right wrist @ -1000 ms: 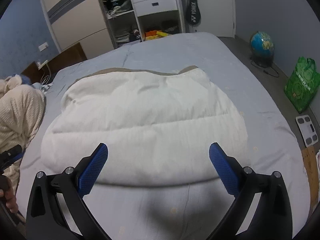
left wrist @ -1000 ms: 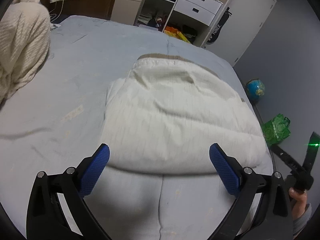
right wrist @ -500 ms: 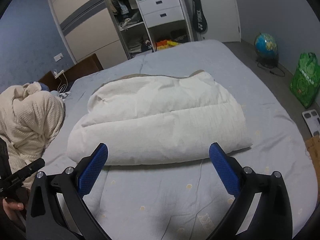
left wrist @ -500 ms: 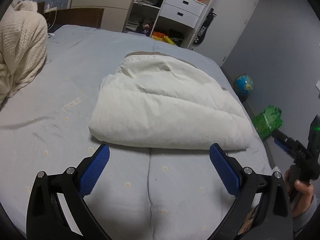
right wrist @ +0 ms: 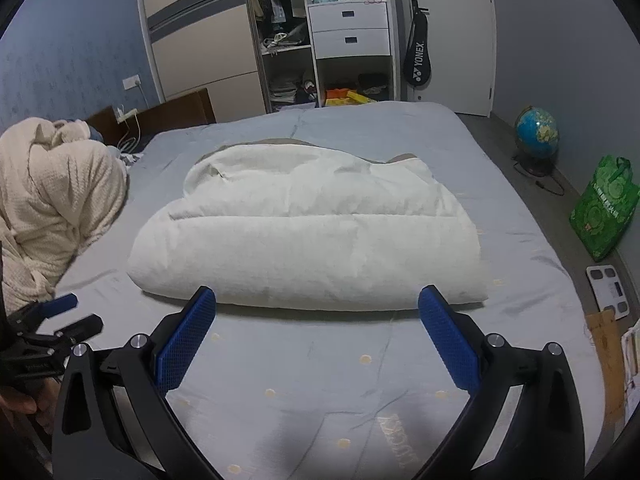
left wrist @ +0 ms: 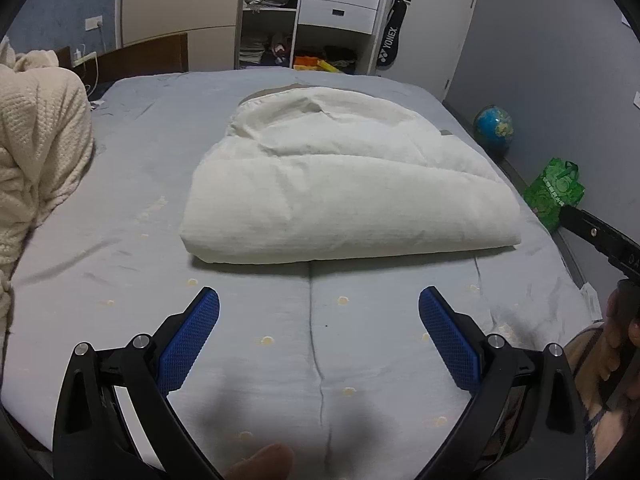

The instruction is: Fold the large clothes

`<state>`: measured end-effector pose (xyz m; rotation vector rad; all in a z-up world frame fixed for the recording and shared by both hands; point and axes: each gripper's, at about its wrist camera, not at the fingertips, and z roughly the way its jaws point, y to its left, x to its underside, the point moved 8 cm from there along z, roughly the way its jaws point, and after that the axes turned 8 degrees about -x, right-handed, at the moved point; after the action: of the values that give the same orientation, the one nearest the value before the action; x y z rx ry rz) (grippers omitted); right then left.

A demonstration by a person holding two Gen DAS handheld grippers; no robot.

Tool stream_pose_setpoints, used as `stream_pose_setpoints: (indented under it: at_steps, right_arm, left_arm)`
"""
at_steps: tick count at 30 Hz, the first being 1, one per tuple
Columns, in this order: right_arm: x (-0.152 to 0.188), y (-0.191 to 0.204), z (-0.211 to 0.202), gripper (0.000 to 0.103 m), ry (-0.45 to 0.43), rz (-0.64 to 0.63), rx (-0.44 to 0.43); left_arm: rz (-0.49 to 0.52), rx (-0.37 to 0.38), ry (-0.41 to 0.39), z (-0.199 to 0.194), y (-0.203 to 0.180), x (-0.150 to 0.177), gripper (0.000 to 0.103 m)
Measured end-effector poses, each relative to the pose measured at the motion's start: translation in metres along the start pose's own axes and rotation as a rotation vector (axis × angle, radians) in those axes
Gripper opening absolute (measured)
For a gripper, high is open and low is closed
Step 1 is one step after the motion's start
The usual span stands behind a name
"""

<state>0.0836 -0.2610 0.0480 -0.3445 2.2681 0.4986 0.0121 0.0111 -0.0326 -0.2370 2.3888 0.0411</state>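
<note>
Left gripper and right gripper, jaws spread and empty, hover short of the white garment, which lies folded mid-bed; folding looks essentially done, perhaps only tidying left.

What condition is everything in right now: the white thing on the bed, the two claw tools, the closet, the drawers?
White padded garment: folded, lying flat on the bed, untouched.
Left gripper: fingers open, holding nothing.
Right gripper: fingers open, holding nothing.
Cream knit blanket: bunched in a heap.
Wardrobe: open, shelves showing.
White drawers: both shut.
Green bag: upright on the floor.
</note>
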Motion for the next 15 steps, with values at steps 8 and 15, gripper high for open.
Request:
stream_pose_setpoints:
  at_steps: [8,15]
  right_arm:
    - [0.003,-0.012,0.001,0.096,0.017,-0.002,0.015]
    - [0.005,-0.008,0.002,0.096,0.016,-0.022,0.009]
  left_arm:
    - [-0.043,-0.058,-0.038,-0.003,0.014,-0.006,0.096]
    - [-0.041,-0.081,-0.062,-0.009,0.016,-0.008,0.096]
